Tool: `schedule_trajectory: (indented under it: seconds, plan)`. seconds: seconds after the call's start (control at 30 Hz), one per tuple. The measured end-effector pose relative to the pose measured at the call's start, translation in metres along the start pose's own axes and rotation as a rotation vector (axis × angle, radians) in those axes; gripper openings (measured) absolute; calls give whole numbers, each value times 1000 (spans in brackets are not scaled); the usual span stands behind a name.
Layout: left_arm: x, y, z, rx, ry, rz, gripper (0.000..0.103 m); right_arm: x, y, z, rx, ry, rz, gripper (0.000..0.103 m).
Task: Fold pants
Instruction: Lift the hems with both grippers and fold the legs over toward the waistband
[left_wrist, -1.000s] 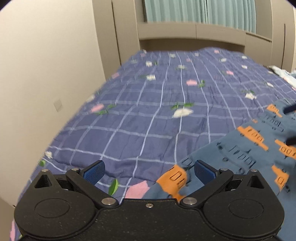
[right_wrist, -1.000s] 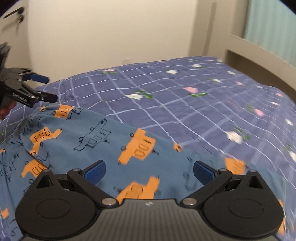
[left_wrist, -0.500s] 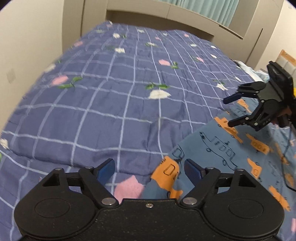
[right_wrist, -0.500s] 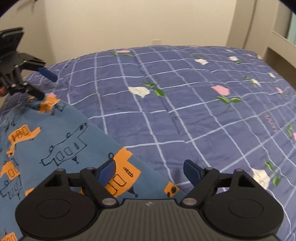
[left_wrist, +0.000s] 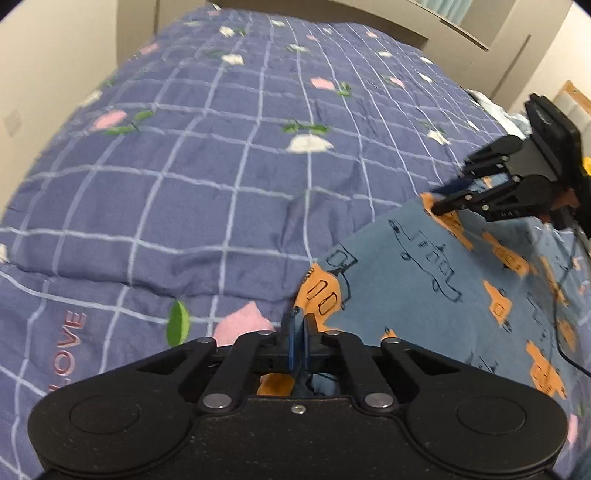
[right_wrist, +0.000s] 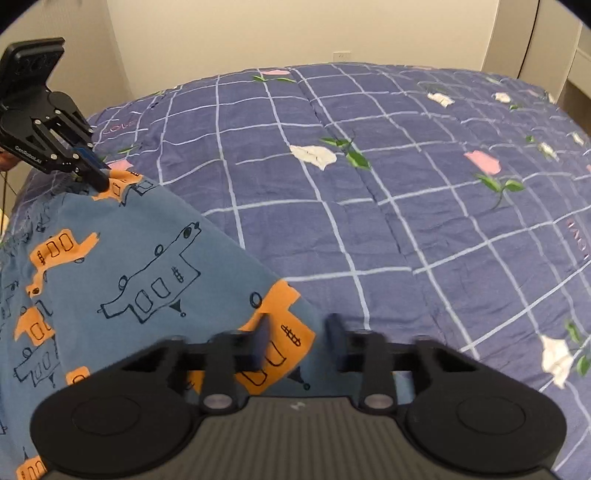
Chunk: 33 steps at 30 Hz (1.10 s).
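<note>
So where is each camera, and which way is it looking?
Left wrist view: sits on the left gripper, looking down along its fingers across the bed; its jaws are shut on a corner of the pants, and the right gripper shows at the far right.
Right wrist view: sits on the right gripper, looking over the bed toward a wall; its blurred jaws are closing with the pants' edge between them, and the left gripper shows upper left.
Both views share the pants, the bed and each other's gripper.
</note>
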<state>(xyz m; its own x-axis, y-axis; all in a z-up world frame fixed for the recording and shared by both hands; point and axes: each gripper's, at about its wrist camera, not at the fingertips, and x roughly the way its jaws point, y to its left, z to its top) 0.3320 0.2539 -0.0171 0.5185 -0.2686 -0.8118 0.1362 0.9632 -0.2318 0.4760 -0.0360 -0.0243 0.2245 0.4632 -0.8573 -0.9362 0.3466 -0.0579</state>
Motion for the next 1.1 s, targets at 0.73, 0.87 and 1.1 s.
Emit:
schedule_trajectory:
  seconds: [0.73, 0.87, 1.1]
  plan:
    - [-73, -49, -17, 153, -327, 167, 3, -60, 58, 12, -45, -237, -362, 2]
    - [-100, -72, -36, 223, -395, 153, 3, -99, 86, -11, -23, -311, -402, 2]
    - [-130, -119, -86, 403, -443, 103, 3, -149, 138, -66, 18, -372, -448, 2]
